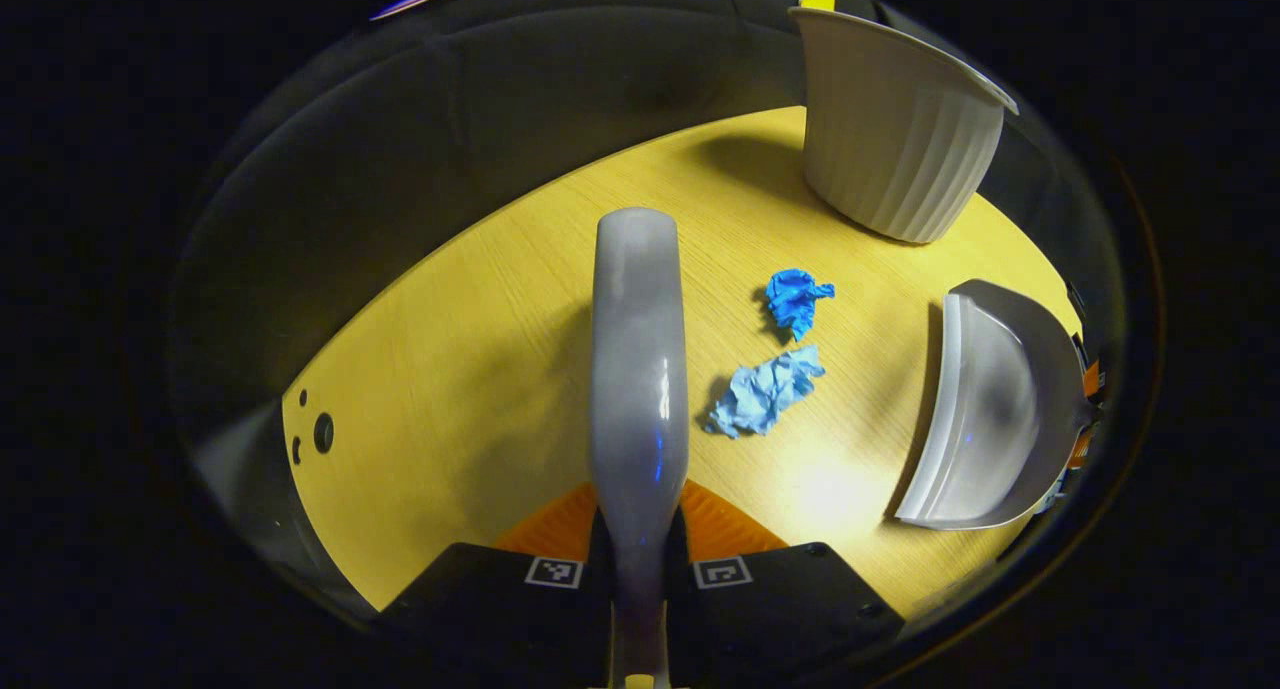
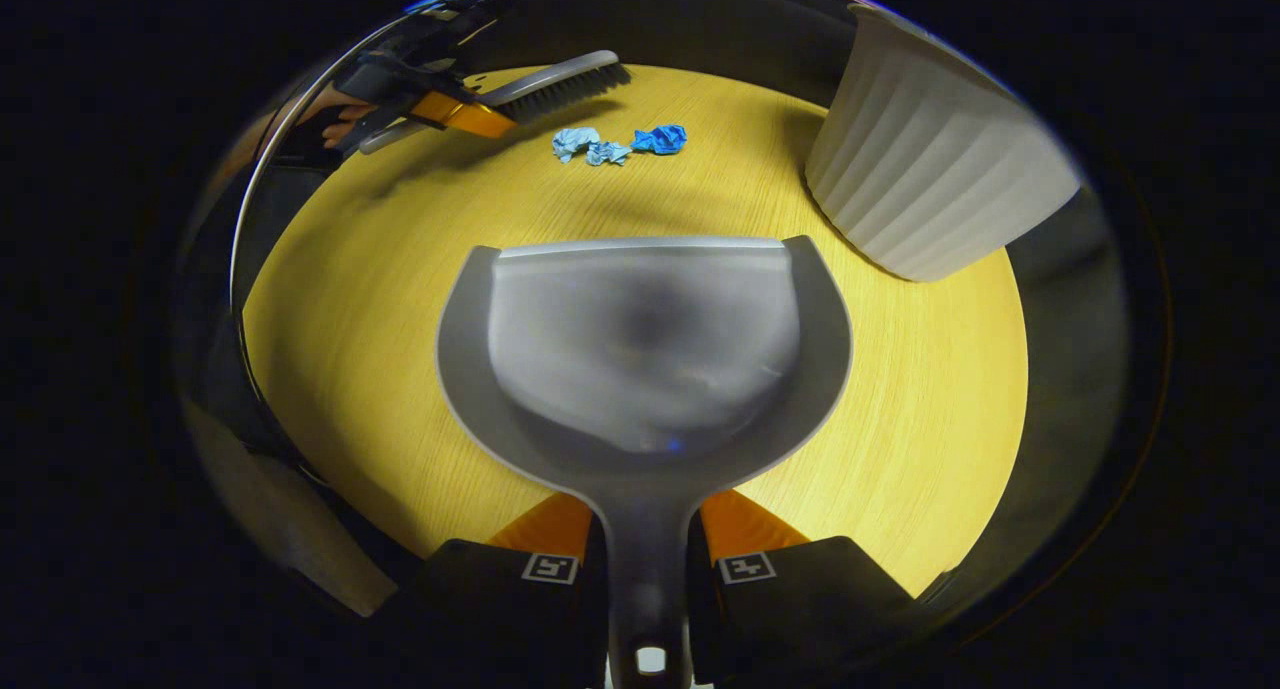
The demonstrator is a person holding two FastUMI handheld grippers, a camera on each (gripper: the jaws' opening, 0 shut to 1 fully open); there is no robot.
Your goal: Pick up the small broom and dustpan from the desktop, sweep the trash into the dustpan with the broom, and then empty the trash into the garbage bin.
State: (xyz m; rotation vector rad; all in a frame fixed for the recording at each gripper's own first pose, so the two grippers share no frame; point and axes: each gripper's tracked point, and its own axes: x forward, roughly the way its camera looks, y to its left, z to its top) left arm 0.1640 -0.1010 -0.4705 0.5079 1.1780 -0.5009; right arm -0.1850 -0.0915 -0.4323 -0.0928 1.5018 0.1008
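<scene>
Yellow wood-grain desktop (image 1: 480, 369) holds a ribbed white garbage bin (image 1: 895, 134). Right gripper (image 2: 645, 559) clamps the smooth grey dustpan (image 2: 645, 349) by its handle; left gripper (image 1: 637, 559) grips the glossy broom (image 1: 637, 369), beside two crumpled blue paper scraps (image 1: 765, 394).

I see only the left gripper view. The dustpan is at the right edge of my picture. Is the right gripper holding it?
Observer: Yes. The right gripper is closed on the handle of the dustpan, one finger on each side.
Operator: And the bristles? I see only the back of the brush.
Observer: The broom shows dark bristles pointing down, just behind the blue paper wads.
Operator: Is anything in the pan?
Observer: No, it is empty.
</scene>
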